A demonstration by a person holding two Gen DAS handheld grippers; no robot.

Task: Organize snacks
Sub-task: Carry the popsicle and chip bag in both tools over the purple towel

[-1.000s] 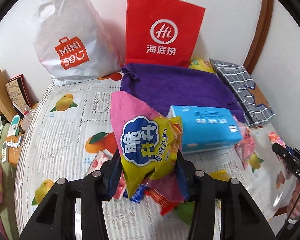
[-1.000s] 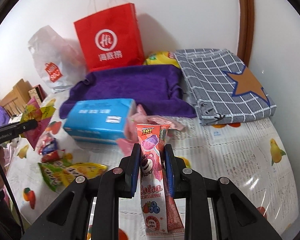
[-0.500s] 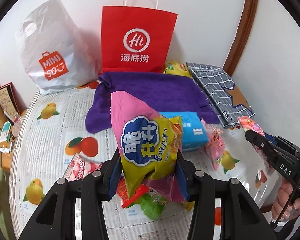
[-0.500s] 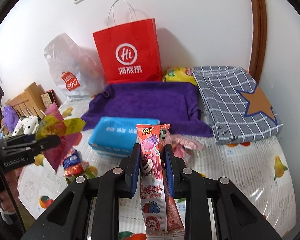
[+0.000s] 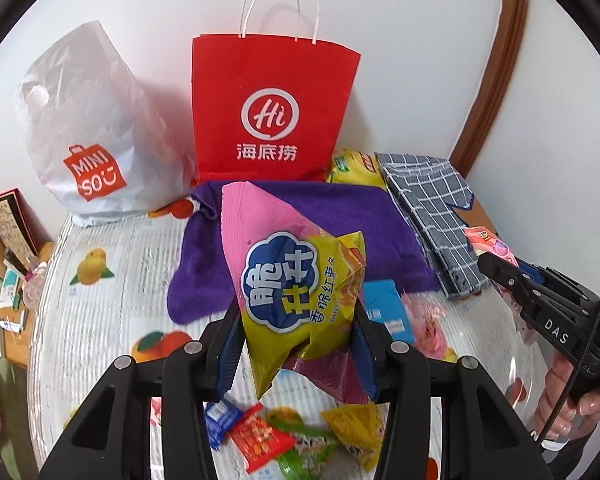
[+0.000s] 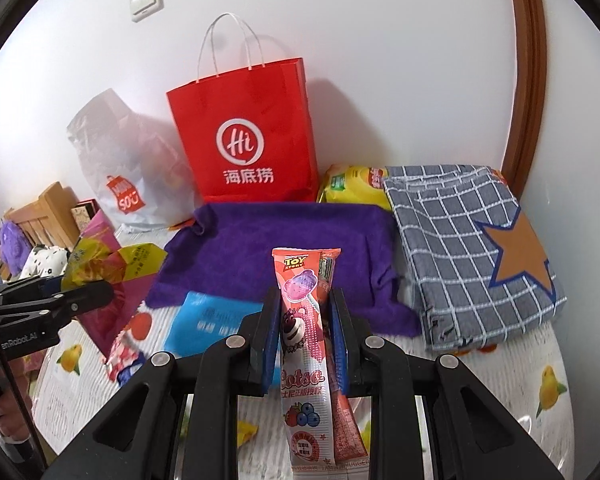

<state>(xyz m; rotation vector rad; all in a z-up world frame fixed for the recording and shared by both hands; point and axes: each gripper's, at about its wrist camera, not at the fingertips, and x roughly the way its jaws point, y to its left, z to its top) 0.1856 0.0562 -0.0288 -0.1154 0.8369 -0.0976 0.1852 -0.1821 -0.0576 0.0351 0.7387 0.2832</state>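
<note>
Yellow-pink chip bag (image 5: 300, 300) clamped in left gripper (image 5: 296, 344), held above table (image 5: 112, 304), over loose snacks (image 5: 284, 436). Right gripper (image 6: 305, 332) closed on two pink stick packets (image 6: 305, 344), upright between fingers. Purple towel (image 6: 284, 240) ahead; blue pack (image 6: 208, 316) touching its near edge. Red bag (image 6: 248, 136) and white bag (image 5: 92, 128) against wall. Checked cloth (image 6: 472, 248) right of towel, yellow bag (image 6: 352, 188) behind.

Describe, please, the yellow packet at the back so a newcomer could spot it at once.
Start at the red paper bag standing against the wall. Low at its right, a yellow snack packet lies between it and the grey checked cloth, behind the purple towel. Nothing else back there is yellow.
</note>
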